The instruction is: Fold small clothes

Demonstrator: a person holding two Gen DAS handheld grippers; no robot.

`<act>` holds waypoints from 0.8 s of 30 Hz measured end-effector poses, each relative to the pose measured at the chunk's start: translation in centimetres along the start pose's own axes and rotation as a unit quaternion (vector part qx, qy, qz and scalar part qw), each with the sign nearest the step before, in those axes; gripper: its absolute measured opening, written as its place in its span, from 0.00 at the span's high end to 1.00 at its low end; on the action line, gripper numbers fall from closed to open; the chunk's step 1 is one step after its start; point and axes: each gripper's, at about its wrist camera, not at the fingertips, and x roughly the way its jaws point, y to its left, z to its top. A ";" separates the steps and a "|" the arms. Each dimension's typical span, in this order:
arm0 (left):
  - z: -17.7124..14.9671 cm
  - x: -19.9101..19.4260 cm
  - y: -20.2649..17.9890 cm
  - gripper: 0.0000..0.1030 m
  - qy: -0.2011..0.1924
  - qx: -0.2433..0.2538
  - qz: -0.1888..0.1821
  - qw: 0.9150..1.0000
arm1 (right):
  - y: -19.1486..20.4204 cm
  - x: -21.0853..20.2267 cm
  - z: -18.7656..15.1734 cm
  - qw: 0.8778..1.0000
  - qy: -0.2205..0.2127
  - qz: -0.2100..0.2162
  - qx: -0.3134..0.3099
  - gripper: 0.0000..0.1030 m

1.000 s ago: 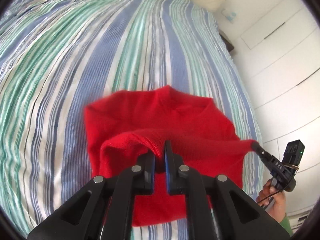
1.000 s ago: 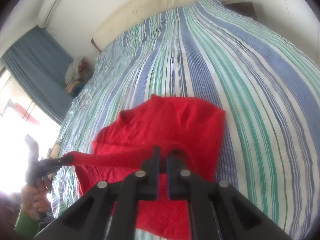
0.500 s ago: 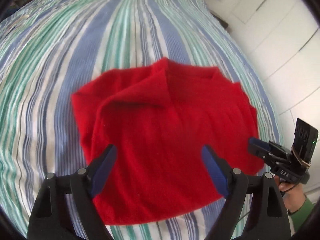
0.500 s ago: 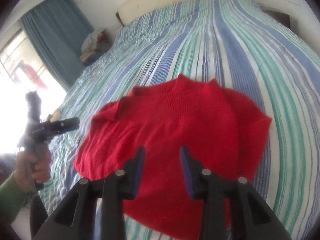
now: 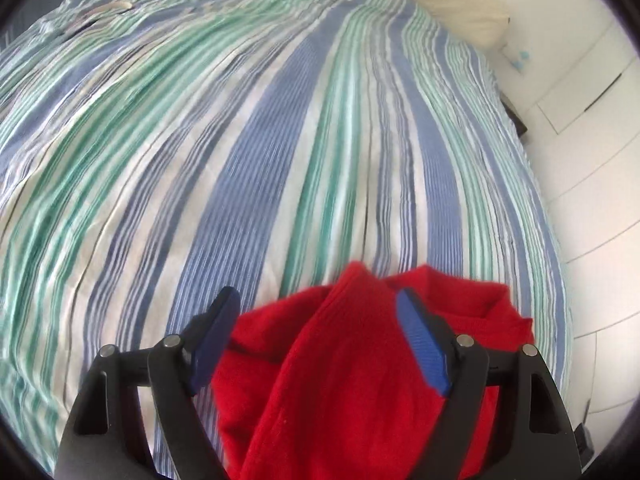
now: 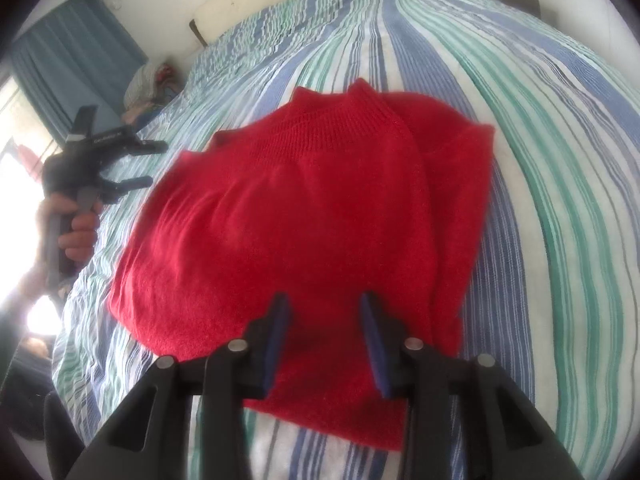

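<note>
On striped bed: red sweater, apparently folded.

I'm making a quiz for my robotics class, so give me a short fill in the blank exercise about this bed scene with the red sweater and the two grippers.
1. The sweater lying on the bed is coloured ____.
2. The bedspread under it is patterned with blue, green and white ____.
3. The right gripper hovers over the sweater with its jaws ____.
4. In the right wrist view, the left gripper is held by a person's ____.

Missing words: red; stripes; open; hand
</note>
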 end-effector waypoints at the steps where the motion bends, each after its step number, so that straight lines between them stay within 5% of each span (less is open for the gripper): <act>1: -1.0 -0.8 0.0 0.18 0.001 0.018 -0.005 1.000 | 0.3 -0.5 -0.1 1.000 -0.004 -0.006 -0.005 0.64; 4: -6.6 -2.4 0.3 0.08 0.012 0.087 0.002 0.996 | 1.1 -1.9 -1.2 0.999 -0.012 -0.010 -0.035 0.60; 8: -13.4 -2.7 3.8 0.17 0.059 0.095 0.075 0.991 | -0.8 -2.3 -4.1 0.999 0.011 -0.028 -0.028 0.59; 11: -16.9 -6.4 5.5 0.15 0.028 0.054 0.040 0.997 | -1.4 -5.3 -6.1 0.998 -0.003 -0.055 -0.009 0.58; 15: -21.3 -9.8 3.9 0.07 -0.013 0.062 0.022 0.998 | -0.5 -9.2 -8.6 0.998 -0.028 -0.062 -0.011 0.51; 24: -28.4 -5.4 -1.2 0.06 0.000 0.128 0.049 0.991 | 1.3 -7.9 -14.5 0.990 -0.039 -0.121 -0.062 0.38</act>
